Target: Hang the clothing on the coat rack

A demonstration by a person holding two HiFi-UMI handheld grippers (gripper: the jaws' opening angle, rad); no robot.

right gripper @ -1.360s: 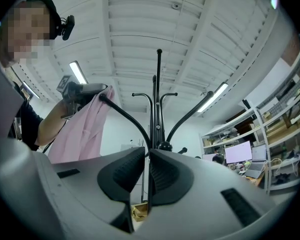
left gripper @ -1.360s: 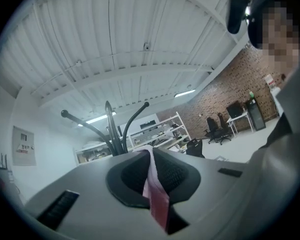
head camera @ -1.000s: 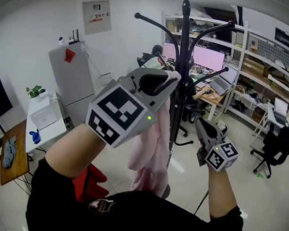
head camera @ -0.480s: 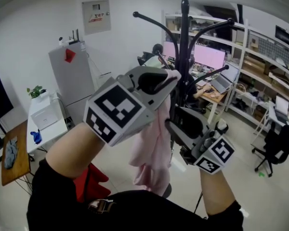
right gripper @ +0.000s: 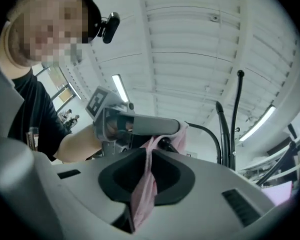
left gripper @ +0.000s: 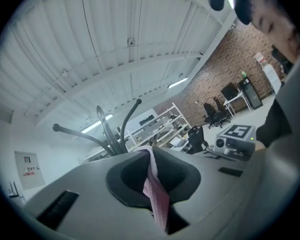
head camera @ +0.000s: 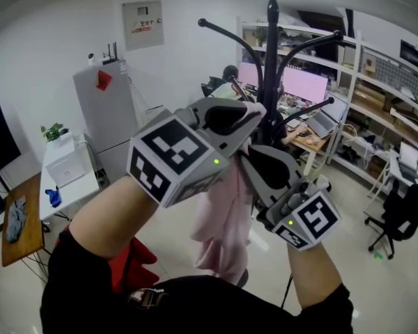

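Observation:
A pink garment [head camera: 223, 218] hangs in front of the black coat rack [head camera: 272, 54], below its curved hooks. My left gripper [head camera: 254, 110] is raised at mid-view and shut on the garment's top edge; pink cloth [left gripper: 154, 186] sits pinched between its jaws [left gripper: 149, 154]. Just right of it and lower, my right gripper [head camera: 247, 160] is closing its jaws, and a fold of the pink cloth [right gripper: 142, 189] is squeezed between its pads [right gripper: 151, 153]. The left gripper [right gripper: 140, 126] shows right above it, with the rack's hooks [right gripper: 225, 129] behind.
A grey cabinet [head camera: 104, 117] and a white table [head camera: 66, 169] stand at the left. Desks with monitors [head camera: 303, 83], shelving [head camera: 383, 99] and a black office chair [head camera: 404, 211] fill the right. Something red [head camera: 136, 263] lies on the floor near my feet.
My right gripper rose from the lower right up to the garment just under the left gripper and closed on the cloth. The left gripper kept its hold and barely moved.

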